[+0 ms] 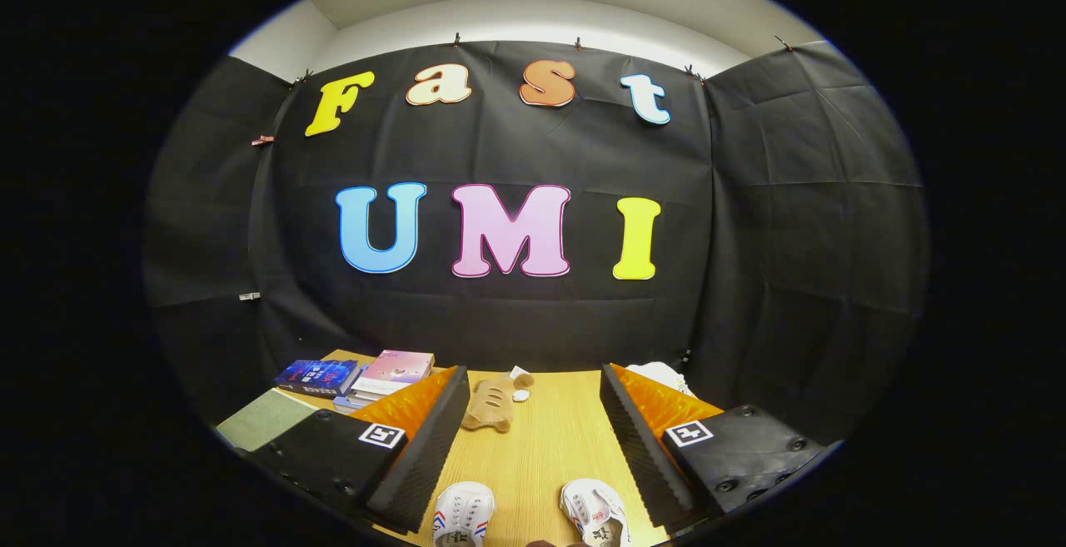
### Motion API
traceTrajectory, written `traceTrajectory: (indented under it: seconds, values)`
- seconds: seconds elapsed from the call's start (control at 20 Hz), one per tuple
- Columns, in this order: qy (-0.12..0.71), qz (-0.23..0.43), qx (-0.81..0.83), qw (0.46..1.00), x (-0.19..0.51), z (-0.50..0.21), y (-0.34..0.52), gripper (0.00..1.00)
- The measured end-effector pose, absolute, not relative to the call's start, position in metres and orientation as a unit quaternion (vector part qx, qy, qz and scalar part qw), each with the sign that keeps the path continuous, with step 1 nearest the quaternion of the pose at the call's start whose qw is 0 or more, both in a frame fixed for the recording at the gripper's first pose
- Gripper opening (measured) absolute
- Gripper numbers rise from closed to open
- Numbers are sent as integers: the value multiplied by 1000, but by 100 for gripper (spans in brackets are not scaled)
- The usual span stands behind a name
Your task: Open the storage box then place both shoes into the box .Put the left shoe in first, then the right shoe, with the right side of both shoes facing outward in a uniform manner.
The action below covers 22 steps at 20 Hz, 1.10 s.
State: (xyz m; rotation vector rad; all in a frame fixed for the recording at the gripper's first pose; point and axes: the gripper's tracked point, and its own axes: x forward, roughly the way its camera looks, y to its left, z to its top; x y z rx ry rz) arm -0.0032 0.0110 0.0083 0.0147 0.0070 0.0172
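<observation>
Gripper (pixel 533 455) raised over the wooden surface (pixel 550 439), fingers spread wide apart, nothing held. Two white shoes lie low between the fingers, close in: left shoe (pixel 463 514) by the left finger, right shoe (pixel 595 514) by the right finger, the pair apart with bare surface between them. I take left and right from how they lie; the shoes show only in part, so this wants checking. Beyond the fingers, a tan plush toy (pixel 493 404) with small white scraps beside it. Past the left finger, a stack of books (pixel 366 376) and a green pad (pixel 265 418). Past the right finger, something white (pixel 662 374), half hidden; cannot tell if it is the storage box. Judgement: task at its start, box to be opened first, no shoe taken yet. To do the step well: find the box and its lid edge before dropping, approach with fingers open as now, catch the lid at one edge and lift it fully clear so the shoes go in unhindered. Risk: sweeping the near shoes out of line while turning.
</observation>
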Motion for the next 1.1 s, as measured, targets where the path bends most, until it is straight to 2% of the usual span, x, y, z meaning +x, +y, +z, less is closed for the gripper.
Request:
traceTrajectory:
  seconds: [0.55, 0.75, 0.95, 1.1]
  values:
    - [9, 36, 0, 999, -27, 3, 24, 97]
    - [34, 72, 19, 997, -30, -17, 37, 97]
    - [130, 136, 85, 978, -33, -72, 68, 98]
    - [228, 195, 168, 939, -43, -120, 103, 98]
